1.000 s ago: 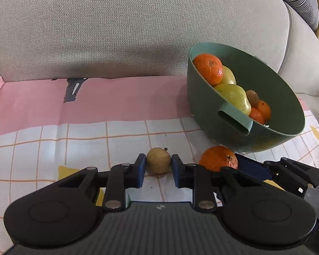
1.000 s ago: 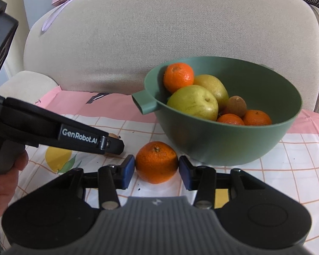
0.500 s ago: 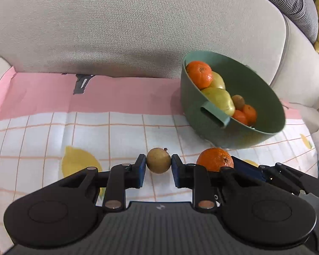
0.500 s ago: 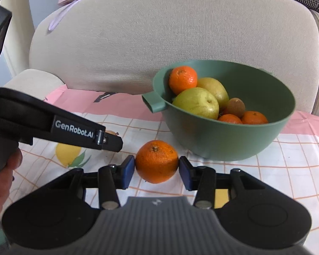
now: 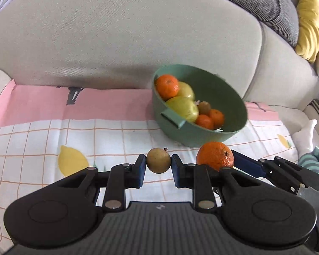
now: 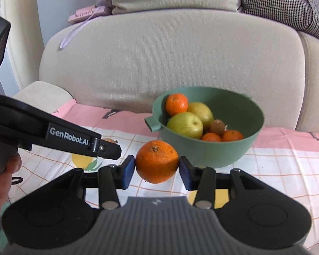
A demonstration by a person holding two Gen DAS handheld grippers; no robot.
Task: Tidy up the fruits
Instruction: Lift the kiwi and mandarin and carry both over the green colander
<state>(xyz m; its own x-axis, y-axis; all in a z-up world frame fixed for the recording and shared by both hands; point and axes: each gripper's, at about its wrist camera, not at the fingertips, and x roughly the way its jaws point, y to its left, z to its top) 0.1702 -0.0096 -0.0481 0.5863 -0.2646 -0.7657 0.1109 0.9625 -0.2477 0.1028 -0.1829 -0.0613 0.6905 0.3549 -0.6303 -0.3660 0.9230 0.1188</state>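
My left gripper (image 5: 158, 164) is shut on a small brown-yellow round fruit (image 5: 158, 163) and holds it above the cloth. My right gripper (image 6: 157, 165) is shut on an orange (image 6: 157, 161), also lifted; the orange shows in the left wrist view (image 5: 215, 156) just right of my left gripper. A green bowl (image 5: 229, 97) (image 6: 240, 110) stands ahead on the cloth, holding oranges, two yellow-green apples and a kiwi. The left gripper's finger (image 6: 104, 148) shows in the right wrist view, left of the orange.
A pink and white checked cloth with lemon prints (image 5: 74, 140) covers the sofa seat. The beige sofa backrest (image 5: 125, 38) rises right behind the bowl. A yellow cushion (image 5: 310, 27) and a grey one lie at the far right.
Both grippers have risen and pulled back with their fruit, so the bowl looks smaller and farther. The grips have not changed.
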